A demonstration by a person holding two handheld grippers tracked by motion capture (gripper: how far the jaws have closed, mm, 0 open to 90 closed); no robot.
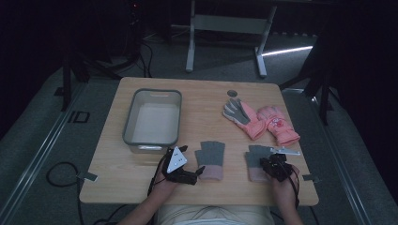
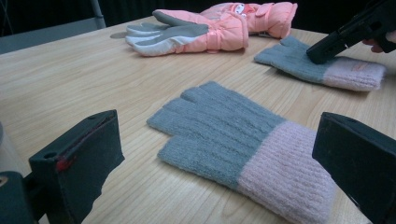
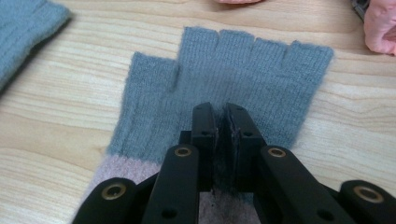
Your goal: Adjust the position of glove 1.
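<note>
The right gripper (image 3: 220,121), its jaws nearly together, is set on the right knit glove (image 3: 233,88) at the table's (image 1: 197,101) five o'clock, while the left gripper (image 2: 219,154) is held wide apart beside the left knit glove (image 2: 233,140).

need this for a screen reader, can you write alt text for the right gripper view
The right gripper points its nearly shut black jaws down at a grey fingerless knit glove with a pink cuff, lying flat on a light wooden table. Part of a second grey glove shows at the upper left.
</note>
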